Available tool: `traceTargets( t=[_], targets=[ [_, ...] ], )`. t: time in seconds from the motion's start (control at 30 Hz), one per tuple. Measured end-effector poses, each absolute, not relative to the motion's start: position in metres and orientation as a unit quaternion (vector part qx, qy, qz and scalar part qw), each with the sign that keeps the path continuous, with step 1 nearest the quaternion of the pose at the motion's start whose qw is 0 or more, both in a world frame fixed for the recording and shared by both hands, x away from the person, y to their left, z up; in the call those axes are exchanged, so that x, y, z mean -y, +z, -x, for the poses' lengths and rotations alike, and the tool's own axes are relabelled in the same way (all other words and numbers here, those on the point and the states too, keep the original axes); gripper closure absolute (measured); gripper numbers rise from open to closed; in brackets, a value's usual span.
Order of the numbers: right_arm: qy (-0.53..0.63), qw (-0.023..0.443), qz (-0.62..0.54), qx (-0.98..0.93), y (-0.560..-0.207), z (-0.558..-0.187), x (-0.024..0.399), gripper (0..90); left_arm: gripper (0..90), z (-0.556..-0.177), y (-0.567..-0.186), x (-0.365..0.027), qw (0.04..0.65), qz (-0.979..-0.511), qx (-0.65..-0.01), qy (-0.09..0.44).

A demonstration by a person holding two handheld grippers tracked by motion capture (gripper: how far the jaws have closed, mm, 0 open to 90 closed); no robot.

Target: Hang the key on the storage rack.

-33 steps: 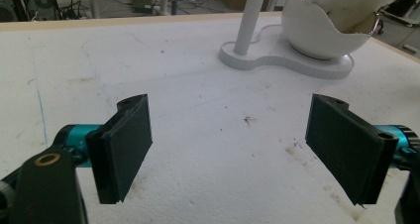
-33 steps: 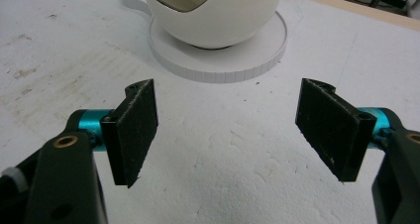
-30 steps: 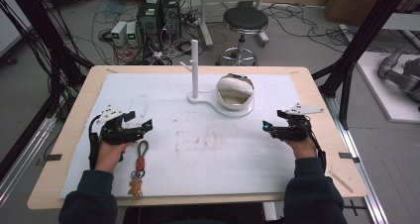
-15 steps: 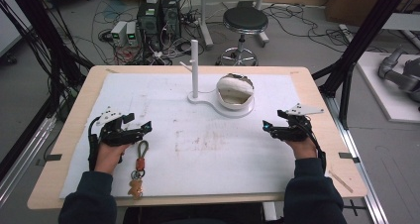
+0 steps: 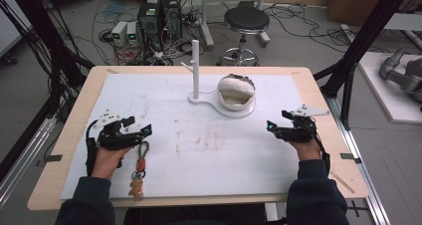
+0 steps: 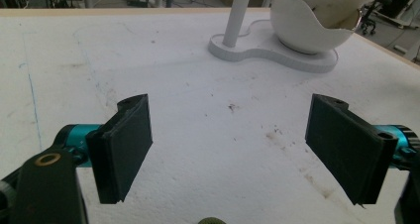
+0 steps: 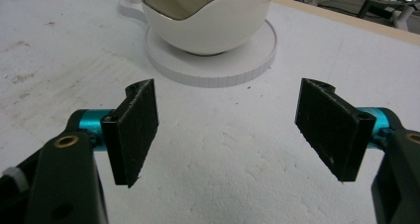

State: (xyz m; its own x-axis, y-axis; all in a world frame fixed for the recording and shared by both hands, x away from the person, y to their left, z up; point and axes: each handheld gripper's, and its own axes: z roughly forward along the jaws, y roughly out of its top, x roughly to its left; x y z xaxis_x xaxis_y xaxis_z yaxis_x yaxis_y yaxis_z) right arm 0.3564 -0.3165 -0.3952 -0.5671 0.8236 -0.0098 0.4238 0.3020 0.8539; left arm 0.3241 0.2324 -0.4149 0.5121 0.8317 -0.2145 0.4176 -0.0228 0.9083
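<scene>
While both grippers rest low on the white mat (image 5: 209,150), well apart, nothing is gripped. Left gripper (image 5: 141,132): jaws spread wide, empty, parked just above the keychain (image 5: 140,168), presumably ready for a pickup. Right gripper (image 5: 271,127): jaws likewise released, empty, aimed toward the egg-shaped bowl (image 7: 205,16) on its white stand (image 5: 226,108). Keychain: flat on the mat beside the left hand (image 5: 107,158), near the table's front edge. Long axis roughly front to back; loop end toward the gripper, charm end toward the person.

A keychain (image 5: 139,171) with an orange tag and what looks like a small figure lies flat near the table's front-left edge.
</scene>
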Motion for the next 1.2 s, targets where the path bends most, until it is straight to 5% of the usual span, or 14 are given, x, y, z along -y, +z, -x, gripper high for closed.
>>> traceTargets(
  t=[0.13,0.33,0.47,0.83,1.2],
  targets=[
    [0.428,0.228,-0.405,-0.775,-0.397,-0.356,0.315,25.1,18.1,-0.321,-0.416,-0.230,0.502,-0.708,-0.460,0.187],
    [0.423,0.230,-0.401,-0.779,-0.398,-0.355,0.314,25.4,39.1,-0.316,-0.419,-0.232,0.470,-0.720,-0.486,0.158],
    [0.419,0.230,-0.396,-0.784,-0.399,-0.352,0.313,25.4,44.3,-0.307,-0.421,-0.229,0.442,-0.734,-0.492,0.151],
    [0.423,0.229,-0.400,-0.780,-0.399,-0.346,0.319,25.7,50.0,-0.292,-0.433,-0.219,0.365,-0.766,-0.501,0.169],
    [0.421,0.227,-0.395,-0.785,-0.401,-0.348,0.318,25.8,57.8,-0.295,-0.438,-0.224,0.359,-0.757,-0.521,0.161]
  ],
)
